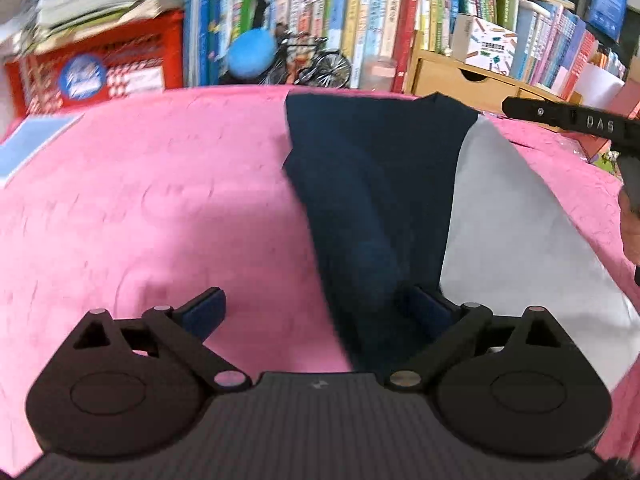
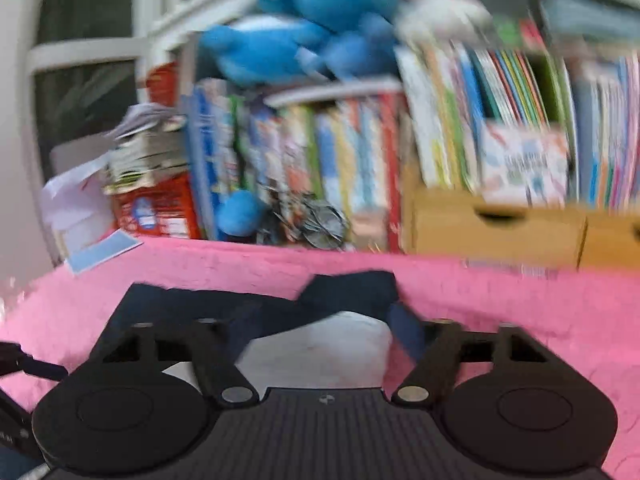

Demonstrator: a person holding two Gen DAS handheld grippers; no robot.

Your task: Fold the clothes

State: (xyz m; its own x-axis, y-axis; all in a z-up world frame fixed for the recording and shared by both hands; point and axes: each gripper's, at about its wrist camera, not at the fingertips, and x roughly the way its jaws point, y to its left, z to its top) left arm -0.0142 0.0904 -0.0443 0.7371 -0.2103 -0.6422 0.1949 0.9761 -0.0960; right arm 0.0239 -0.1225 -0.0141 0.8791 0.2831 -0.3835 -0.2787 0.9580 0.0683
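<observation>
Pink cloth [image 1: 160, 184], perhaps folded shirt [image 1: 380, 184].

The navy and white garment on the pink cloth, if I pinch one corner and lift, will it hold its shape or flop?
The navy and white garment would probably flop: it lies flat and thin, following the pink cloth beneath it. It is likely light, since no bulk shows. Its folded navy flap may fall open when lifted, because nothing visibly pins it.

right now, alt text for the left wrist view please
An open left hand-held gripper hovers over a navy and white garment lying flat on a pink tablecloth. Packed bookshelves stand behind.
</observation>
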